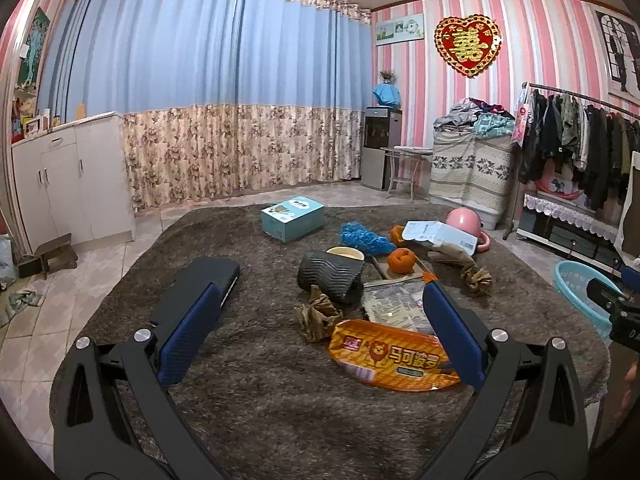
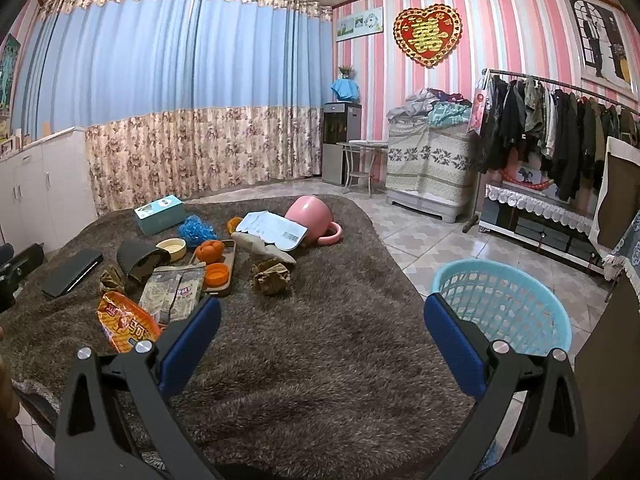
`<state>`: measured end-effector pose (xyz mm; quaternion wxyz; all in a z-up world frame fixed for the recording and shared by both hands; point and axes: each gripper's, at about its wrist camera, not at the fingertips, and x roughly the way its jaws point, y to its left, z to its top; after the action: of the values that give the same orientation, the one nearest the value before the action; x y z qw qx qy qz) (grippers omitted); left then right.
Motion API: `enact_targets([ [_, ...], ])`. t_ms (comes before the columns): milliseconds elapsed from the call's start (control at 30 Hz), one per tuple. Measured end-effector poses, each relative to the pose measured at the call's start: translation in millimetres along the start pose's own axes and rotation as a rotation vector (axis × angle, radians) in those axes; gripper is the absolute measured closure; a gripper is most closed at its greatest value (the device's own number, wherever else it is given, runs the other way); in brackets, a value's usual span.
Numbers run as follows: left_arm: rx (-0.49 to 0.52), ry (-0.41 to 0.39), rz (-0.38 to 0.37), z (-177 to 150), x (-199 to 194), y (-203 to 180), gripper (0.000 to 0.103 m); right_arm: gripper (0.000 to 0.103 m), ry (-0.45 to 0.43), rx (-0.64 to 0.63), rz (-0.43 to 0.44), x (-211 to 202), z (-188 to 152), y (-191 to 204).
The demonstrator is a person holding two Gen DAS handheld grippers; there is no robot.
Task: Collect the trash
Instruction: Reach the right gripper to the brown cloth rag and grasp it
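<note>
While poised low over the rug (image 2: 320, 360), left gripper (image 1: 320, 332) and right gripper (image 2: 322, 336), jaws spread wide, empty.

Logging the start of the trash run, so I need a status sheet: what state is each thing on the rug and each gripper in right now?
left gripper: jaws open, empty
right gripper: jaws open, empty
orange snack bag: flat on the rug, between the left jaws
blue basket: upright, beside the rug
pink mug: tipped on its side
crumpled brown paper: balled up, loose
teal box: closed
</note>
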<state>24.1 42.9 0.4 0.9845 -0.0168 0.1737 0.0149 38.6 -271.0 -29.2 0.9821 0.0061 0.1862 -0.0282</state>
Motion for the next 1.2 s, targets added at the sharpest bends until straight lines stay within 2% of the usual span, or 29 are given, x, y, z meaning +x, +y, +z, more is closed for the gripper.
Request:
enact_targets([
  [100,-0.009,0.017,0.003,-1,7,7,0.005,0.004,0.017,-0.003,0.031,3,1,4],
  [200,0.014,0.014,0.051,-2,13,13,0.005,0.004,0.037,0.002,0.017,7,4,8],
  [367,0.016,0.022,0.084,-4,22,25,0.005,0.004,0.086,0.008,0.031,18,6,14],
  [500,0.011,0.045,0.088,-6,32,34,0.005,0.004,0.153,-0.021,0.028,31,9,21],
  [600,0.016,0.070,0.091,-8,43,38,0.005,0.004,0.164,-0.034,0.023,40,13,21],
  [700,0.015,0.095,0.078,-9,53,40,0.005,0.004,0.171,-0.012,0.027,48,17,14],
  [933,0.029,0.119,0.041,1,82,31,0.005,0.004,0.182,-0.069,0.013,77,27,18],
  [1033,0.048,0.153,0.004,5,102,24,0.005,0.004,0.225,-0.059,0.035,96,30,18],
  [1200,0.059,0.185,-0.011,9,127,19,0.005,0.004,0.281,-0.081,0.044,131,26,28],
])
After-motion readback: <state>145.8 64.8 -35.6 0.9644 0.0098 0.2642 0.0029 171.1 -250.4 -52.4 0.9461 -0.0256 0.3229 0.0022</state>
